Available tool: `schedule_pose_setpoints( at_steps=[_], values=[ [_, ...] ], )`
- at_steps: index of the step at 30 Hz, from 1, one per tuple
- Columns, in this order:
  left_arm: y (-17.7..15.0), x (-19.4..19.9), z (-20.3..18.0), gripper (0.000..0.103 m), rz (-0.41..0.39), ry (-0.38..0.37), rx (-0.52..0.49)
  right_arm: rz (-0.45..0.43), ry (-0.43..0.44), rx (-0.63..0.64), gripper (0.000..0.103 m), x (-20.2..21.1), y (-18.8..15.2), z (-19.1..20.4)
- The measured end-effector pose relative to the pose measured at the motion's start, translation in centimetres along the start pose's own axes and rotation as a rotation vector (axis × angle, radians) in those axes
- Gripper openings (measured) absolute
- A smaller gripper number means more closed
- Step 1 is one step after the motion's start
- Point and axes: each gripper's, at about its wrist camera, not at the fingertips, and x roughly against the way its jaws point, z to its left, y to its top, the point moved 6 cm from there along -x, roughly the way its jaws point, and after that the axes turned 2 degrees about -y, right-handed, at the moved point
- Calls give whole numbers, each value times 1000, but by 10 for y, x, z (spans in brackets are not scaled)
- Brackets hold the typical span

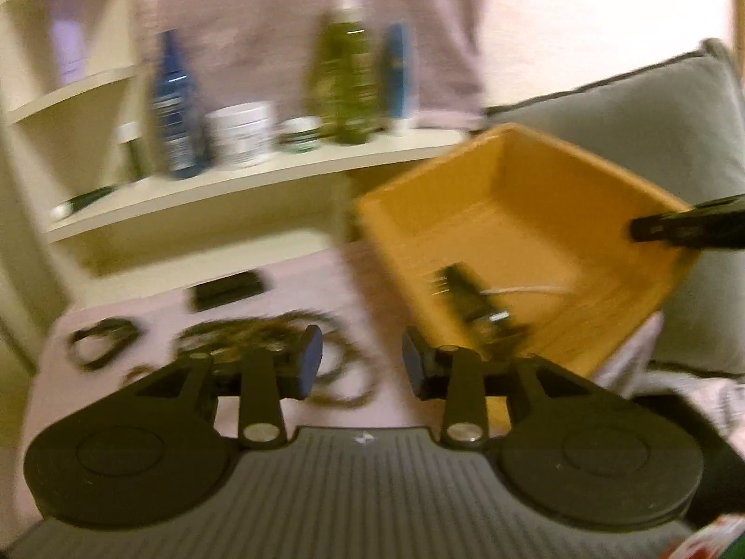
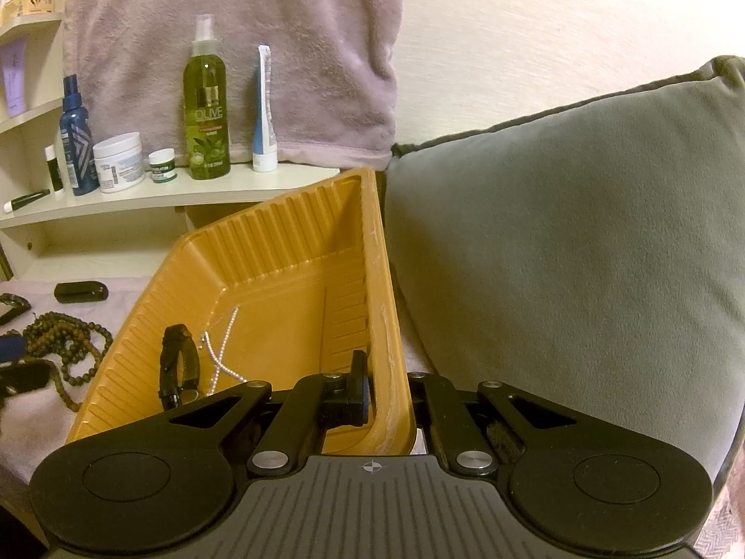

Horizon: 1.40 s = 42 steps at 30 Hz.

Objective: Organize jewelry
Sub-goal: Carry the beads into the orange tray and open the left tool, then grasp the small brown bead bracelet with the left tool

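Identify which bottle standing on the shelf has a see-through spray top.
The green olive bottle, the tallest there, between the small green-lidded jar and the white-and-blue tube. The blue bottle to its left has a dark blue top.

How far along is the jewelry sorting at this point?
Partly done. A black watch and a silver chain already lie in the orange tray. The right gripper is clamped on the tray's rim, holding it tilted. The left gripper is open and holds nothing. Left on the cloth: the bead necklace, a dark bracelet and a black case.
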Motion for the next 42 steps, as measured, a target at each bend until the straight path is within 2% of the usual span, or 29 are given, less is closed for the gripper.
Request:
schedule_pose_setpoints(
  at_steps=[6,9,12,19,22,25,33,37,39,42],
  values=[
    [-28,4,59,34,51,160,47,1,-2,4,4,0,0,0],
    [-34,1,80,34,70,203,59,2,-6,8,4,-1,1,1],
    [-36,-4,91,34,77,224,31,4,-8,14,4,-1,1,1],
    [-34,-33,95,33,113,223,-108,9,-16,24,4,-4,0,1],
    [-36,-42,94,26,137,210,-171,11,-17,25,4,-5,0,1],
    [-36,-46,92,23,150,198,-194,13,-18,26,4,-6,-1,0],
    [-51,-40,88,18,212,136,-85,11,-18,25,4,-6,-1,0],
    [-52,-40,91,12,205,121,-29,12,-14,31,4,-6,-2,-1],
    [-52,-40,90,7,207,117,-26,10,-14,28,4,-6,-2,-1],
    [-50,-38,90,6,211,126,-27,8,-14,25,4,-5,-2,0]
  ],
)
